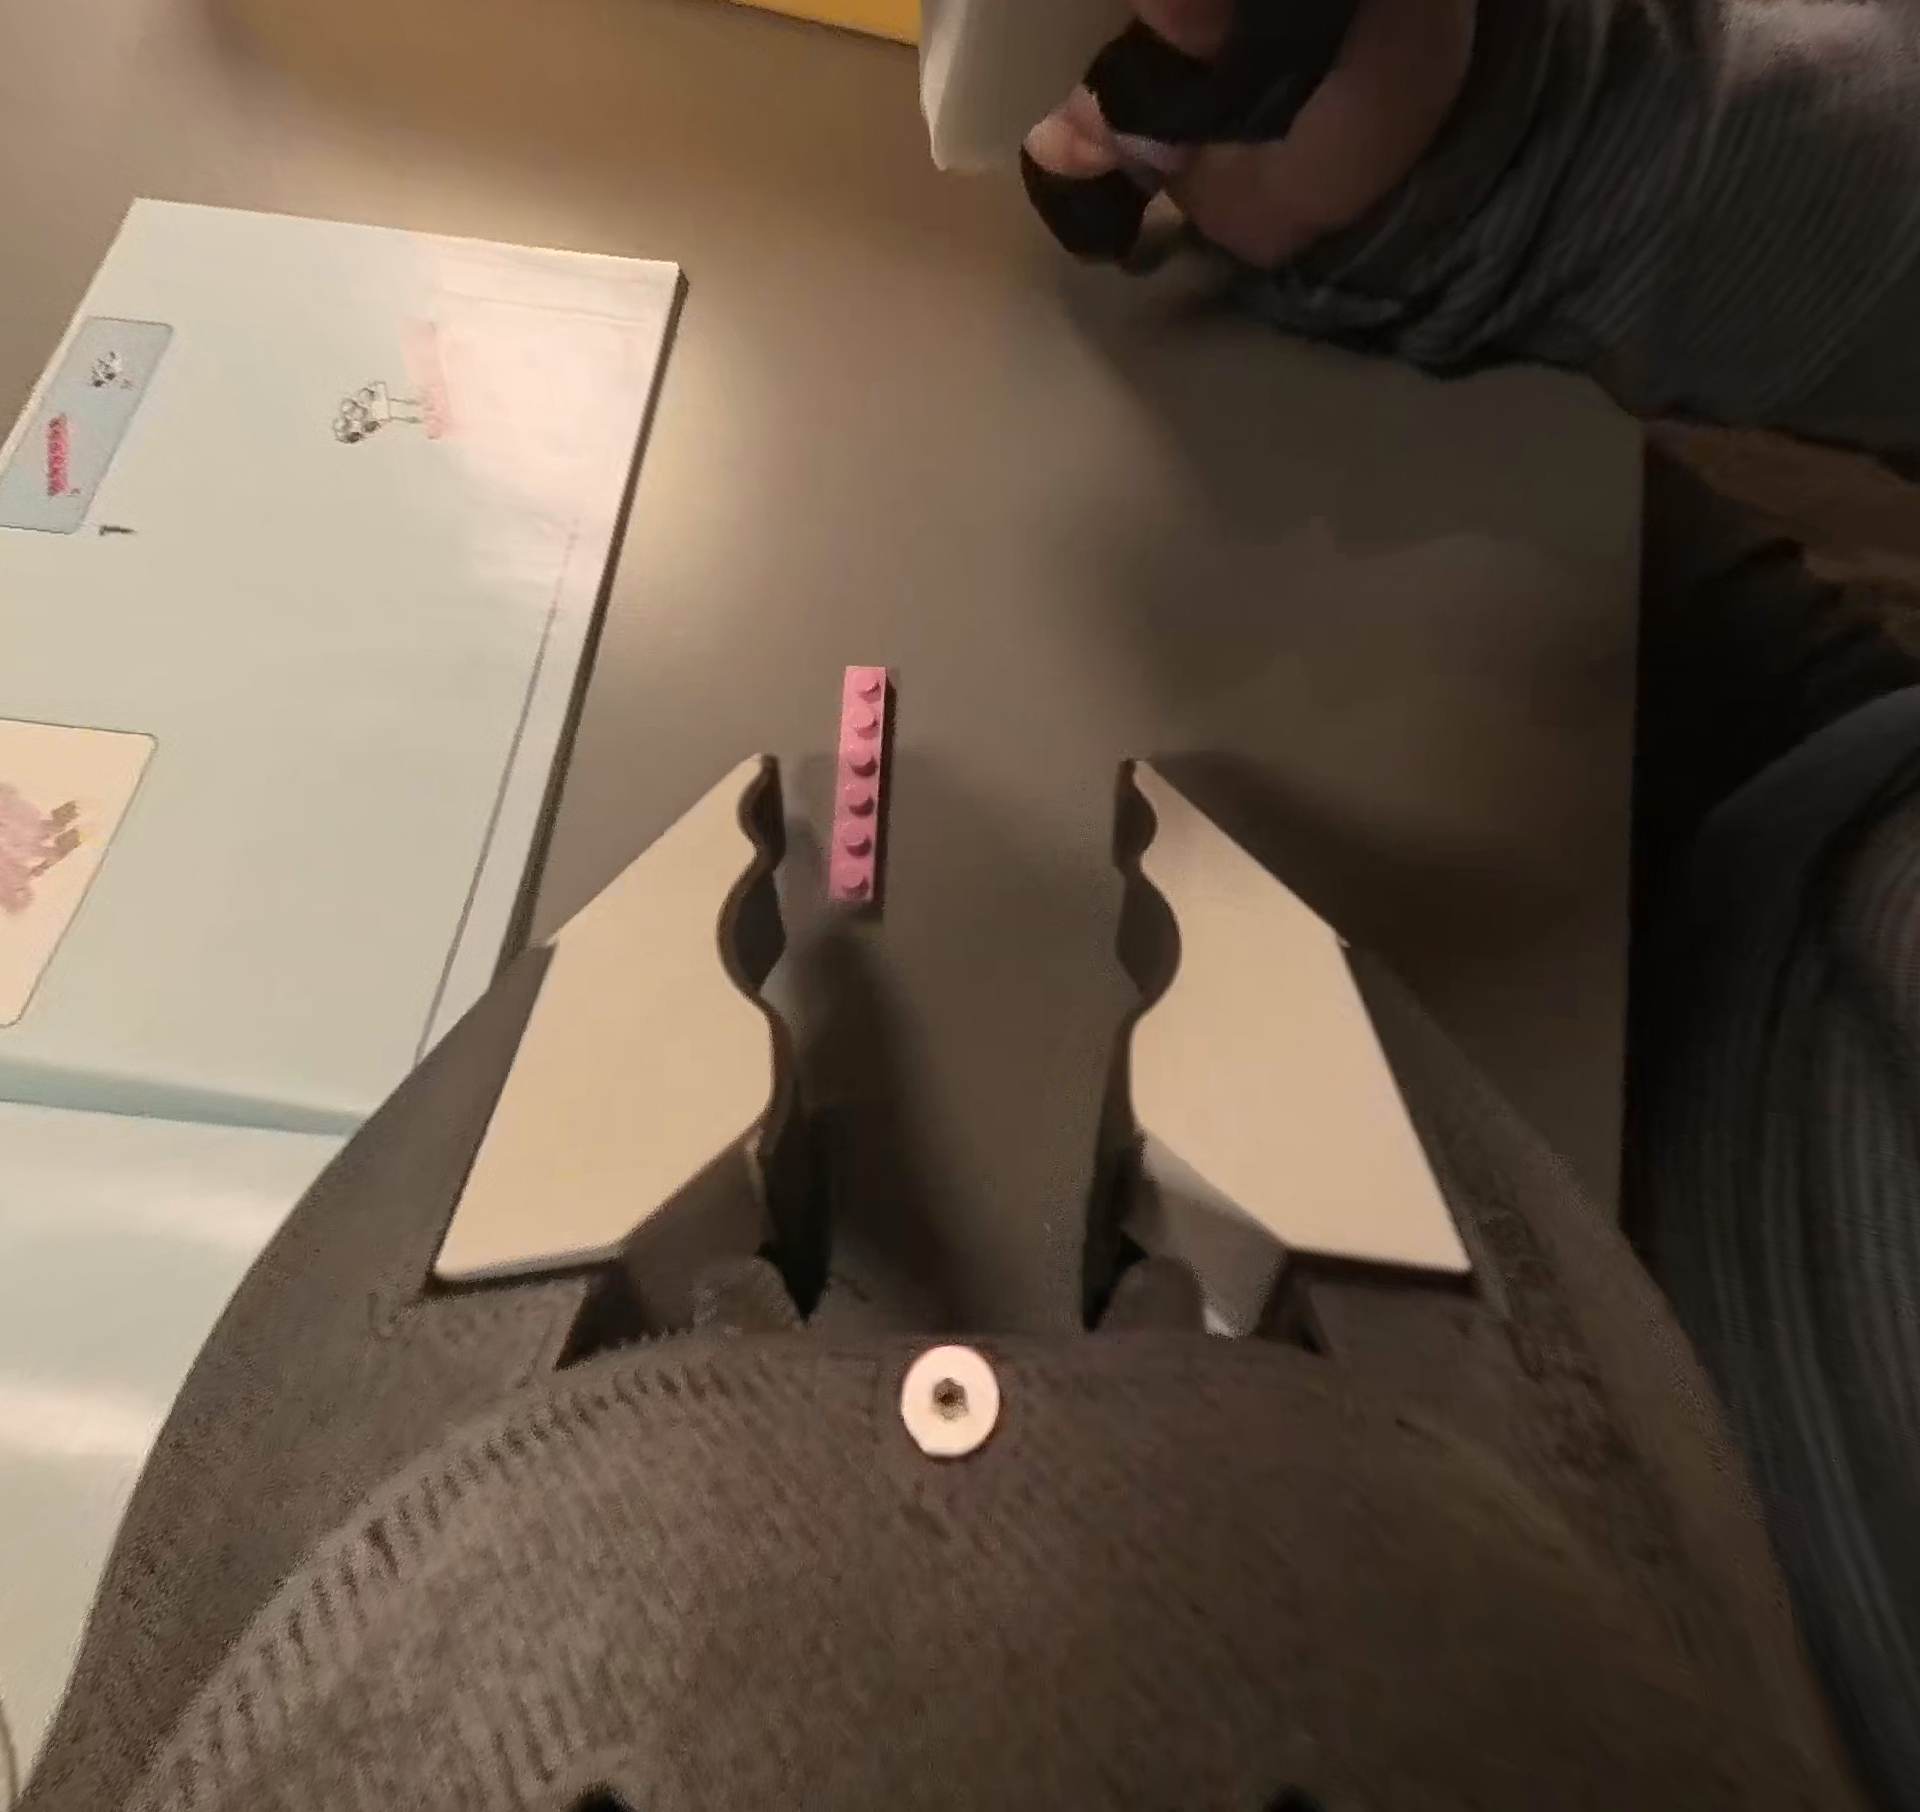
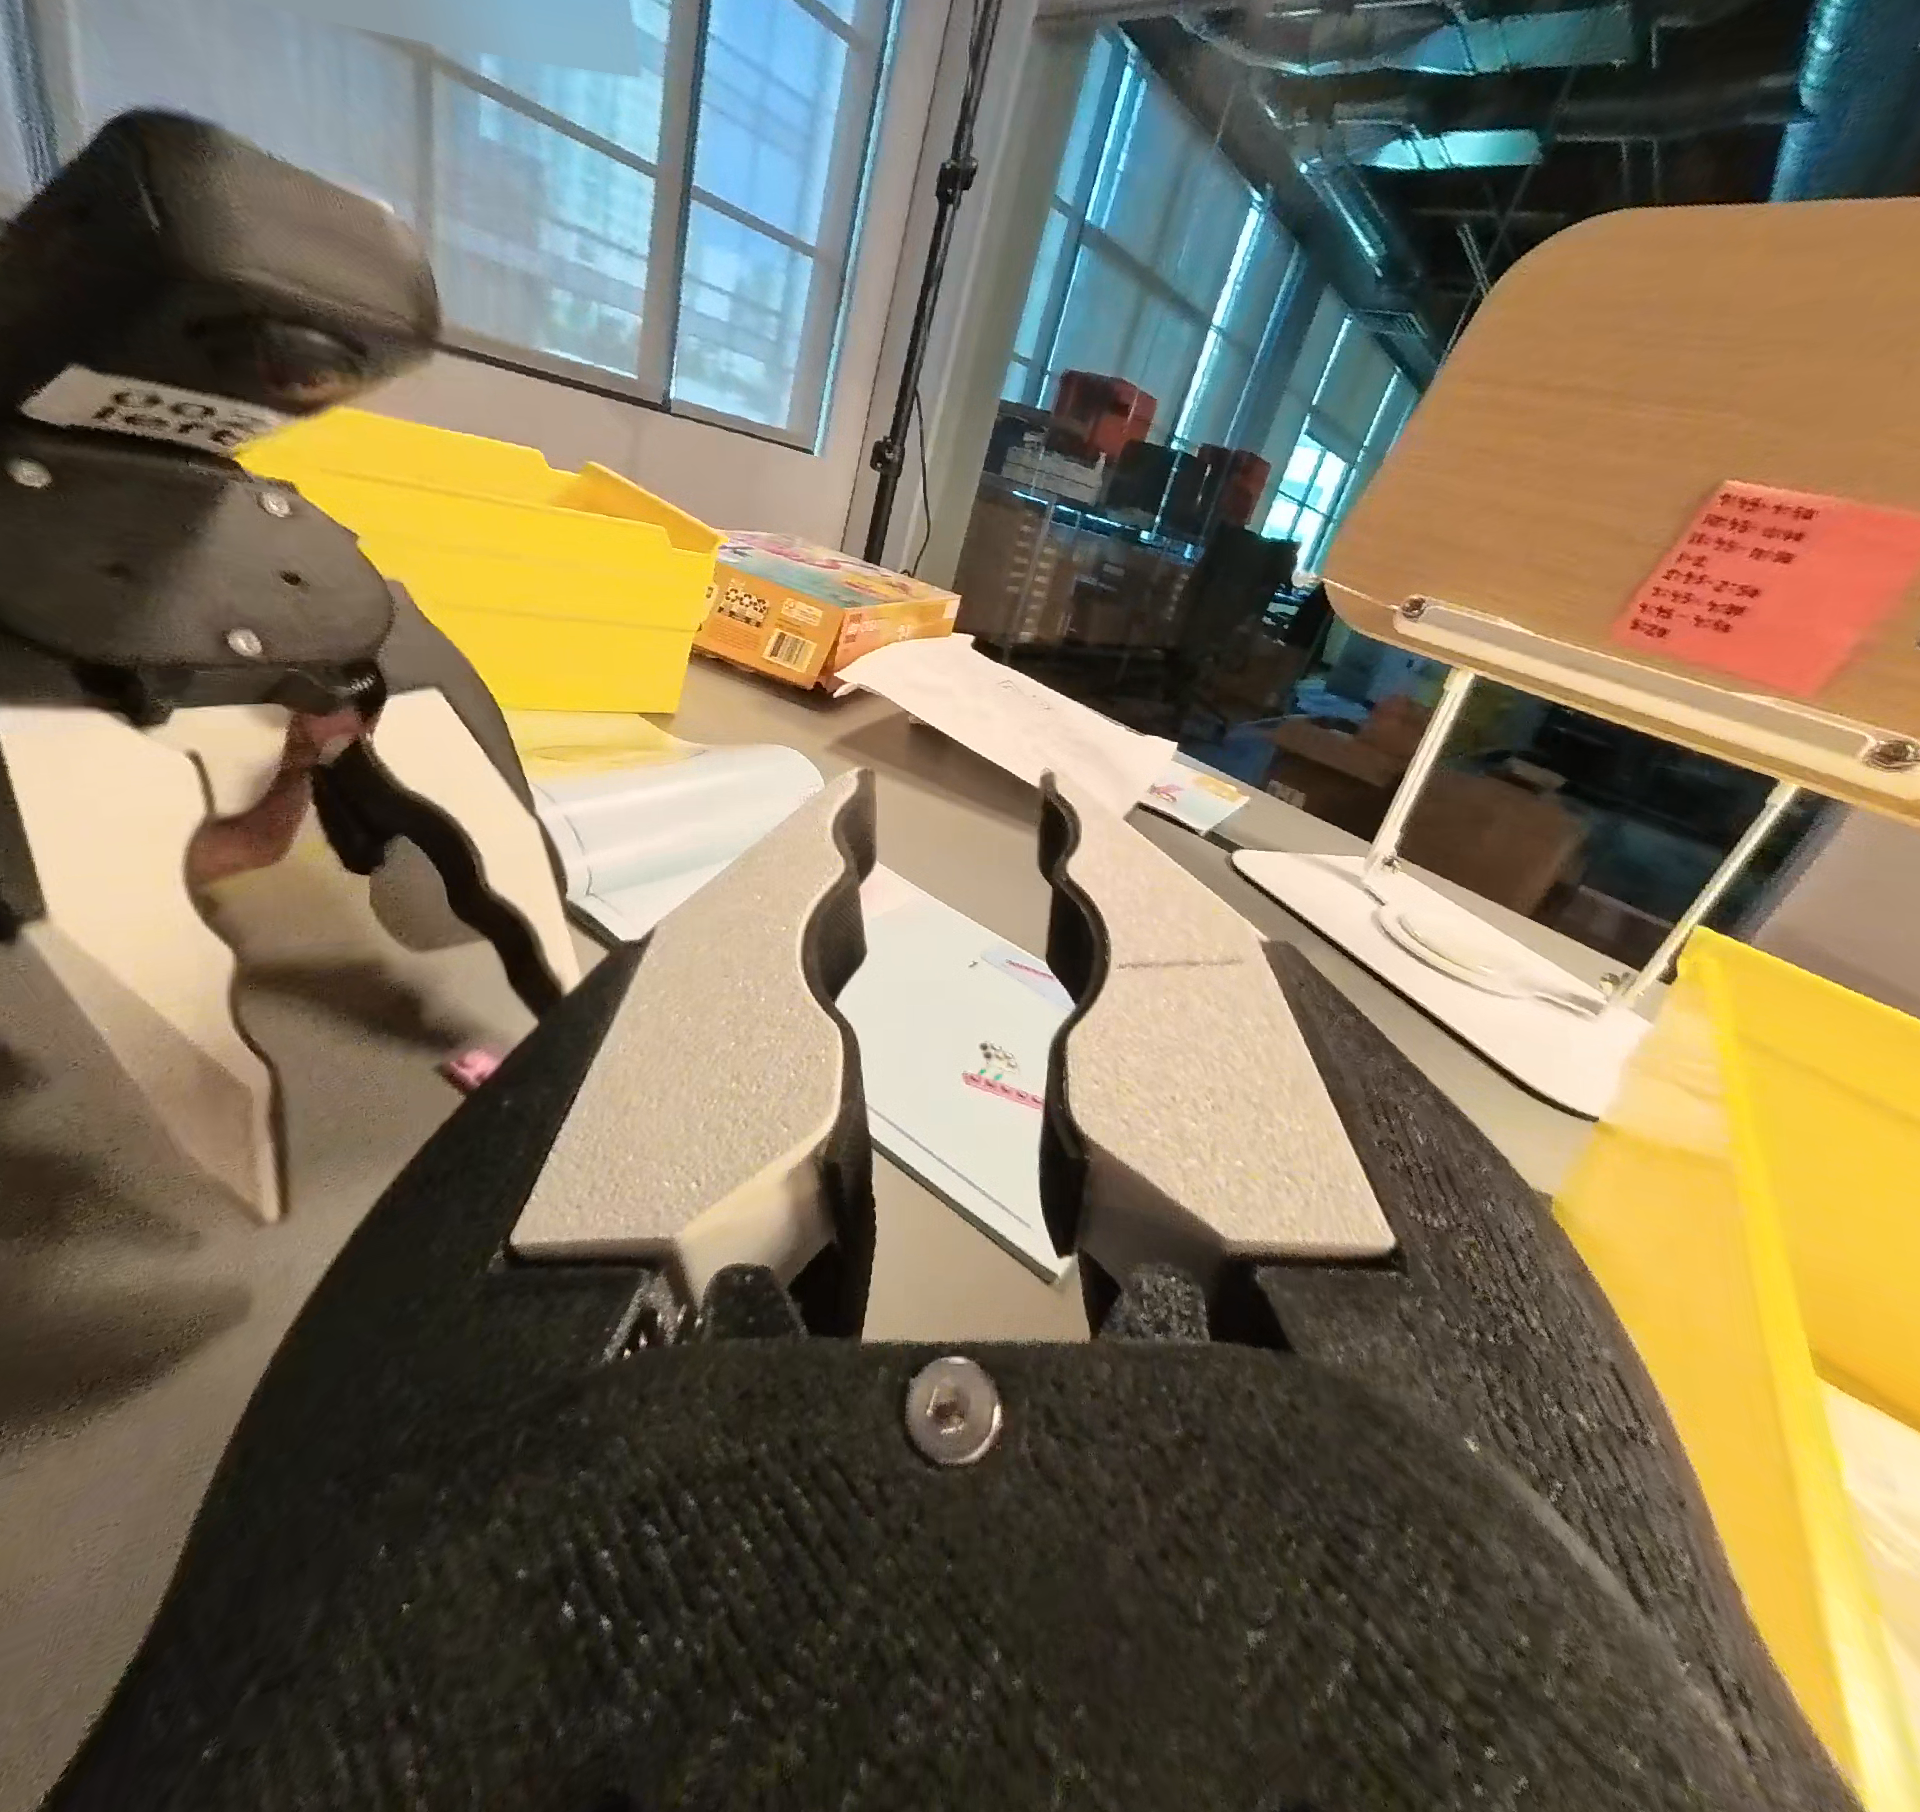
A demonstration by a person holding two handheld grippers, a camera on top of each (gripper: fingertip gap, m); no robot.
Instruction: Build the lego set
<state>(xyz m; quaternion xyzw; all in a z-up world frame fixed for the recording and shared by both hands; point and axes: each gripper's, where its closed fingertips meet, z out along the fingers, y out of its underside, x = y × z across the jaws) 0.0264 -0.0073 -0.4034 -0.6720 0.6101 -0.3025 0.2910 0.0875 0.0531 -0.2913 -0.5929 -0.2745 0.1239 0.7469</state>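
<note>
The left gripper (image 1: 945,775) hovers with fingers wide and empty; the pink brick (image 1: 860,786) lies on the worktop (image 1: 1247,567) between them (nearer the left finger), long axis along the fingers; the right gripper (image 2: 956,806), narrower and empty, is farther off.

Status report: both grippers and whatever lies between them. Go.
Left gripper open, astride the pink studded strip brick lying on the grey table, pads clear of it. Right gripper open, empty, above the pale blue instruction booklet.

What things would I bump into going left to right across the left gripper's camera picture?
Pale blue instruction booklet → pink studded brick lying on the table between the open left gripper fingers → striped grey sleeve.
</note>
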